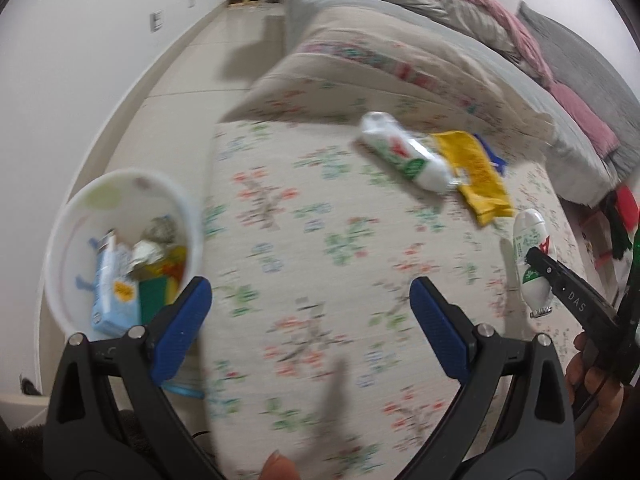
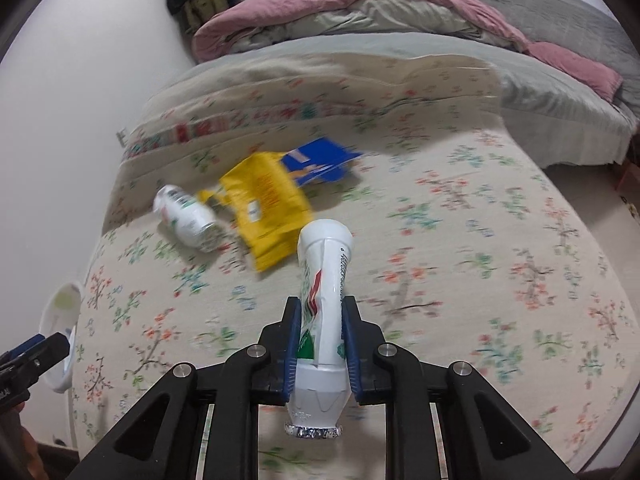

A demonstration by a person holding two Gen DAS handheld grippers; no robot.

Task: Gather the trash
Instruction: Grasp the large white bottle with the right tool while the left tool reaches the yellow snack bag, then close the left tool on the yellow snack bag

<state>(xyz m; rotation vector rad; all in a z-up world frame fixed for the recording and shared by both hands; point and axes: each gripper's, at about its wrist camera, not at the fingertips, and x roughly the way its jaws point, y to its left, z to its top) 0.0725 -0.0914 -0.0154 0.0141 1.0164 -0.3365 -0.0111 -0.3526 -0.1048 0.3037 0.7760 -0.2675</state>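
My right gripper (image 2: 322, 316) is shut on a white yogurt bottle (image 2: 324, 300) with green and red print and holds it above the flowered bed cover; the held bottle also shows in the left wrist view (image 1: 532, 256). My left gripper (image 1: 310, 312) is open and empty, next to a white trash bin (image 1: 72, 216) that holds several wrappers and a blue carton. A second white bottle (image 2: 186, 222) lies on the bed beside a yellow wrapper (image 2: 268, 208) and a blue wrapper (image 2: 320, 160). They also show in the left wrist view: bottle (image 1: 404, 152), yellow wrapper (image 1: 476, 176).
The flowered bed cover (image 2: 460, 240) spreads across the bed. A pink and grey duvet (image 2: 340, 12) and grey pillow (image 2: 560, 16) lie at the far side. A white wall (image 1: 80, 60) and tiled floor (image 1: 216, 48) run along the bed's left.
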